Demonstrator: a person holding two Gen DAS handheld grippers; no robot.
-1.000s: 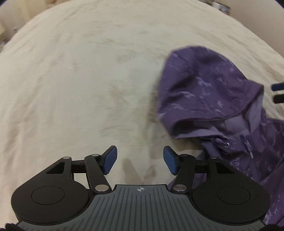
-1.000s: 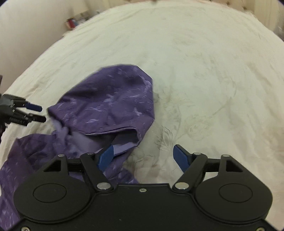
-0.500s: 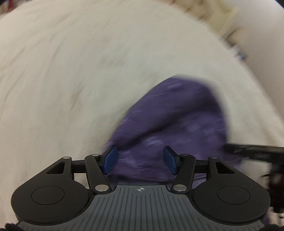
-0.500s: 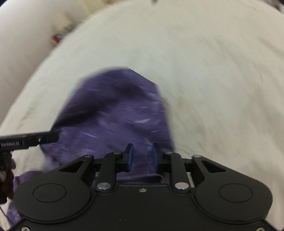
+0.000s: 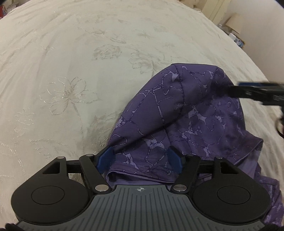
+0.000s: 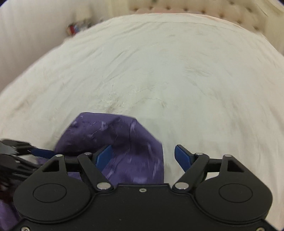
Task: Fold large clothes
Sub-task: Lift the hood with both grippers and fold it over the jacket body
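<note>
A cream bedspread (image 5: 88, 71) with pale stitched flowers covers the bed and fills most of both views; in the right wrist view a tufted headboard (image 6: 204, 7) shows along its far edge. On the bedspread lies a purple jacket (image 5: 186, 115) with a darker crackle pattern, its hood bunched and rising toward the far end, the paler lining showing at the near hem. In the right wrist view the same jacket (image 6: 124, 142) sits low and left of centre, blurred.

The left gripper (image 5: 139, 159) has its blue fingers spread wide, one on each side of the near edge of the hood, the cloth lying between them and not pinched. The right gripper (image 6: 143, 156) also stands wide open: its left finger rests against the purple cloth, its right finger is over bare bedspread. In the left wrist view the right gripper (image 5: 257, 90) reaches in from the right, at the far top of the hood, too blurred to read any contact there
</note>
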